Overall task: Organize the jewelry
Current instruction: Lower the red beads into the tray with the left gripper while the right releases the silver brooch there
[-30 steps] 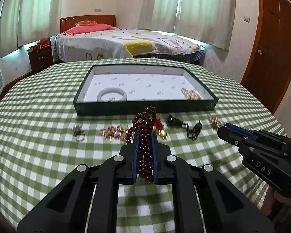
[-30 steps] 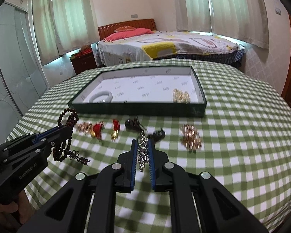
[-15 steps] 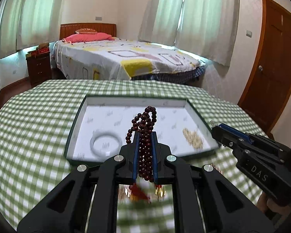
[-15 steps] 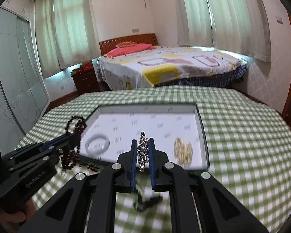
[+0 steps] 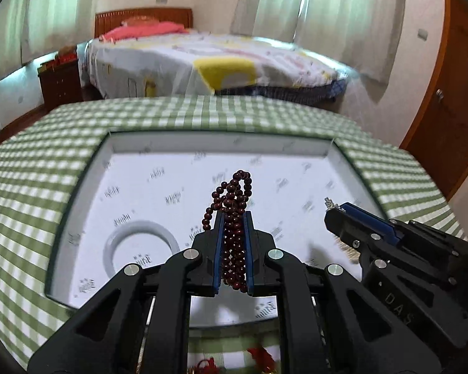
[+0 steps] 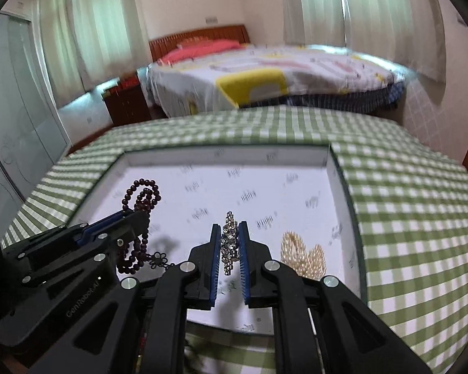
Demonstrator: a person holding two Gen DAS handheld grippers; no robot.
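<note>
Carried both grippers forward from the loose jewelry row on the cloth to over the tray, whose white floor came to fill the middle of both views where earlier only its near wall faced them. Kept the left gripper nearly shut on the beads, a dark red string bunched between the blue pads with a loop standing above the tips and a strand hanging below, seen from the right wrist as ending in a small knot. Kept the right gripper closed tight on the chain, a short silvery piece pinched upright between the pads. Held both pieces above the tray floor, not resting on it. Already lying in the tray: a pale bangle toward its left near corner, a gold bracelet toward its right near side. Left behind on the cloth just short of the tray's near wall: a red charm, partly hidden under the left gripper. Judged as the carry about done for these two pieces, with release into bare floor between bangle and gold bracelet the step due, and more pieces outside the tray to fetch.
</note>
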